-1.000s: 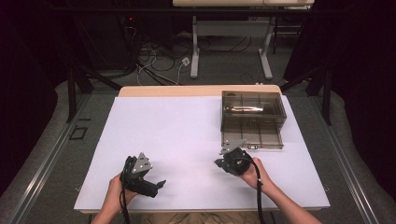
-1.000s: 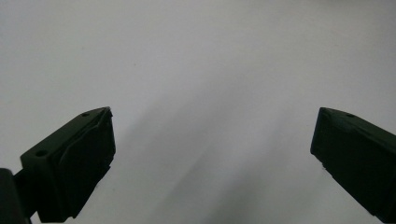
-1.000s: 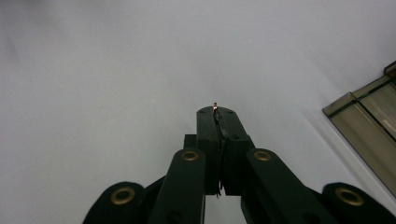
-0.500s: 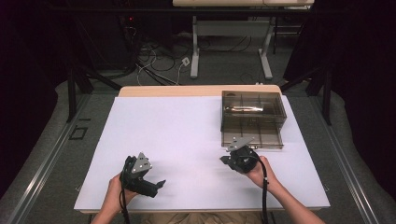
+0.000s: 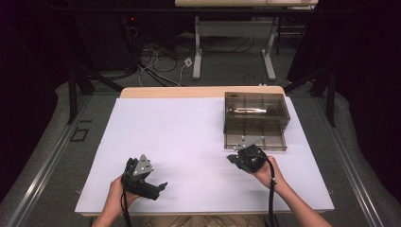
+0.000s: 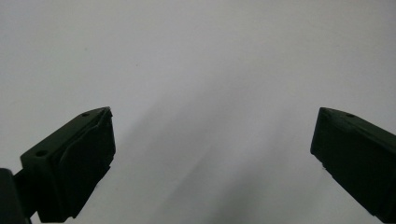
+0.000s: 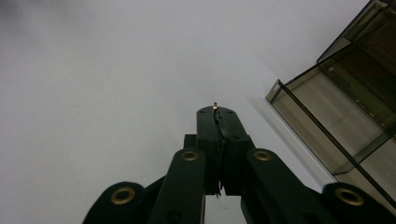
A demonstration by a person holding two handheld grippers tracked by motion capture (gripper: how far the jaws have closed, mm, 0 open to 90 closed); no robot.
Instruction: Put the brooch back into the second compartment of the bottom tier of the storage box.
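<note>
While the right tool [image 5: 235, 158] hovers low over the white bench [image 5: 189, 142], its jaws are pressed together on a tiny gold-coloured pin [image 7: 215, 106], whose tip pokes out just past the closed fingertips in the right gripper view. That pin looks thin, short and shiny; very little of it shows beyond the black pads, so its full shape cannot be told. In the same view the tool [image 7: 217, 114] points across bare white surface, with the smoky clear box [image 7: 345, 116] off to the right, near the tool but apart from it.

From the high view, the box [image 5: 256, 120] stands on the far right part of the bench, just beyond the right tool. It is a brown-tinted see-through plastic case divided into compartments, with a lower tray part reaching toward the person. One long pale metallic item [image 5: 246, 110] lies in a compartment at the back of it; what it is cannot be told.

Nearer the person's side, the left tool [image 5: 161, 187] rests low at the left of the bench, well apart from the box and the pin. In the left gripper view its jaws are spread wide with nothing between them, only white bench [image 6: 196, 70] beneath.
</note>
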